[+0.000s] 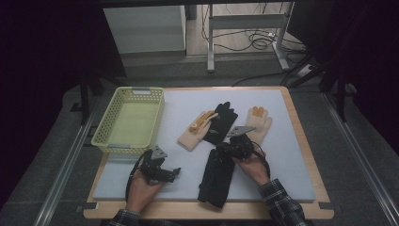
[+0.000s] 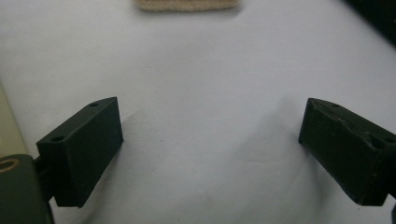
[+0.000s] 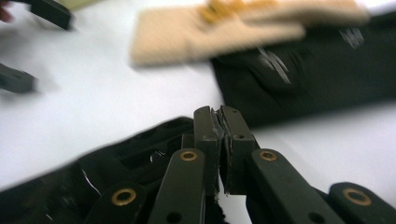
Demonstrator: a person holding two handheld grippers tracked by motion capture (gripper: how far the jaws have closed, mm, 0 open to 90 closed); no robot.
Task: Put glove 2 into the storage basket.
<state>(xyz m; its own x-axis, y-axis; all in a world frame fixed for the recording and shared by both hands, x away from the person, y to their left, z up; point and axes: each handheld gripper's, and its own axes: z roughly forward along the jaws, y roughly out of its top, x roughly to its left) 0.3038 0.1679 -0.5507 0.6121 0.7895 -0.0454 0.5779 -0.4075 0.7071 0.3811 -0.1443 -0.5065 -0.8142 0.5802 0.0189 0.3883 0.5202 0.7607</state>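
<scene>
Right gripper [image 3: 219, 140] fingers pinch limp black glove [image 1: 216, 176] | left gripper [image 2: 210, 149] fingers wide, empty

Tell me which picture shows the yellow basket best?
The high view: the whole yellow basket sits at the table's left, its rim and inside visible. The left gripper view catches a pale sliver at its left edge, probably the basket. The right gripper view has a blurred yellowish bit at the top.

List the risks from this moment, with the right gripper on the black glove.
1. The right gripper pinches just the edge of the near black glove; it may slip free when lifted.
2. A dragged glove could snag the other black glove and beige glove on the way to the basket.
</scene>
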